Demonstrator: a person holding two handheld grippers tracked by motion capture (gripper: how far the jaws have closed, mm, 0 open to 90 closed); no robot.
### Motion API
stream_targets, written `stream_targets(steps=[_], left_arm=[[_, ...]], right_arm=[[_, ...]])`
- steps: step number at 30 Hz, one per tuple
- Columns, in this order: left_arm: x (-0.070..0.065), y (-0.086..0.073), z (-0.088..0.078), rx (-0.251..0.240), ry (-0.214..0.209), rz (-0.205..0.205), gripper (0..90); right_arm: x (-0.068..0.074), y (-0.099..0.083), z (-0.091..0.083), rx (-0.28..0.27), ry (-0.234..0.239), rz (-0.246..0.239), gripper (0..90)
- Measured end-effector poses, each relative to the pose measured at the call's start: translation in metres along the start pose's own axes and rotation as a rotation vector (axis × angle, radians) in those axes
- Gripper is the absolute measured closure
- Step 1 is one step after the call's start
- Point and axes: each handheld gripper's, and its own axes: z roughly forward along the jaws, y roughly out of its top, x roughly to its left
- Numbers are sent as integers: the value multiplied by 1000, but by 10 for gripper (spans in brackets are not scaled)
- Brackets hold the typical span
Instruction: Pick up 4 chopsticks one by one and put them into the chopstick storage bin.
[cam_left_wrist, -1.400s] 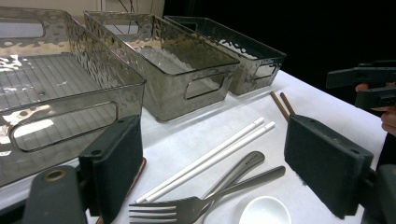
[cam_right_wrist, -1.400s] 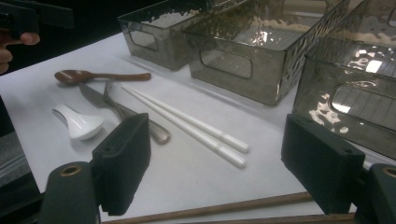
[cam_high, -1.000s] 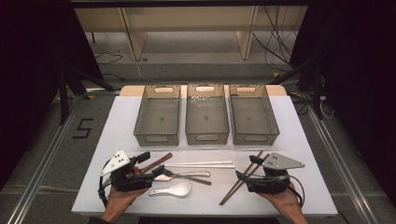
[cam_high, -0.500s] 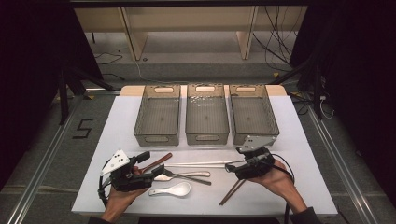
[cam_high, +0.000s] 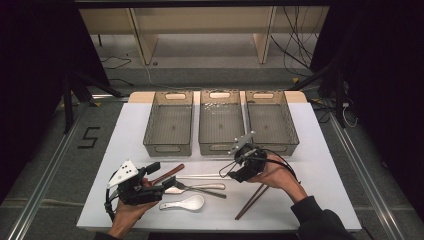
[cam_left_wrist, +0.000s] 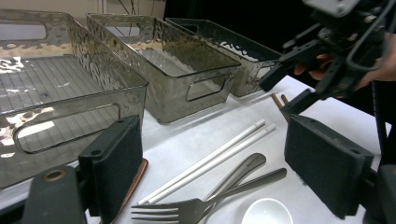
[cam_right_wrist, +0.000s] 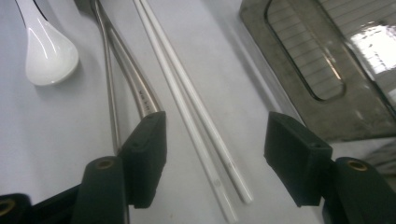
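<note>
Three empty bins (cam_high: 221, 122) line the upper centre of the white table (cam_high: 325, 190), where the right gripper (cam_right_wrist: 212, 154), jaws apart and just closing, straddles white chopsticks (cam_right_wrist: 196, 109) at mid-frame, while the left gripper (cam_high: 162, 177), jaws apart and empty, rests lower left.

Three clear plastic bins (cam_high: 169, 125) side by side along the far half of the white table (cam_high: 330, 190). Cutlery in front of them: one pair of white chopsticks (cam_right_wrist: 196, 109), one pair of dark brown chopsticks (cam_high: 251, 201), one metal fork (cam_left_wrist: 187, 209), one metal spoon (cam_left_wrist: 240, 170), one white ceramic soup spoon (cam_high: 185, 203), one reddish-brown utensil (cam_high: 169, 173), kind unclear. Two handheld grippers, one per hand.
</note>
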Motion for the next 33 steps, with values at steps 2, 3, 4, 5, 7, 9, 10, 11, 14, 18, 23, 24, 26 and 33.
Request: stream_targets(steps=[2, 3, 4, 5, 7, 9, 10, 11, 14, 18, 23, 24, 26, 33], left_arm=[[0, 0, 0, 1, -1, 1, 189], [0, 0, 0, 1, -2, -1, 189], [0, 0, 0, 1, -2, -1, 189], [0, 0, 0, 1, -2, -1, 189], [1, 0, 0, 0, -1, -3, 189], [1, 0, 0, 1, -1, -4, 189], [1, 0, 0, 1, -1, -2, 189], [1, 0, 0, 1, -2, -2, 189], [0, 0, 0, 1, -4, -2, 189], [1, 0, 0, 0, -3, -3, 189], [1, 0, 0, -2, -4, -6, 189], [1, 0, 0, -2, -4, -6, 189], [1, 0, 0, -2, -3, -7, 189], [1, 0, -1, -8, -1, -10, 189]], right_arm=[[-3, 5, 6, 34, 1, -22, 438], [-6, 9, 12, 62, 14, -27, 449], [-7, 10, 15, 68, 22, -26, 469], [-9, 11, 18, 77, 29, -58, 481], [-9, 13, 24, 91, 35, -62, 488], [-10, 15, 29, 105, 41, -69, 512], [-10, 15, 29, 105, 41, -69, 512], [-11, 15, 31, 112, 44, -81, 524], [-12, 19, 37, 137, 53, -90, 548], [-12, 23, 46, 171, 64, -104, 589], [-15, 26, 54, 206, 85, -153, 665], [-15, 26, 54, 206, 85, -153, 665], [-16, 27, 58, 217, 103, -166, 686], [-17, 29, 62, 241, 120, -191, 737]])
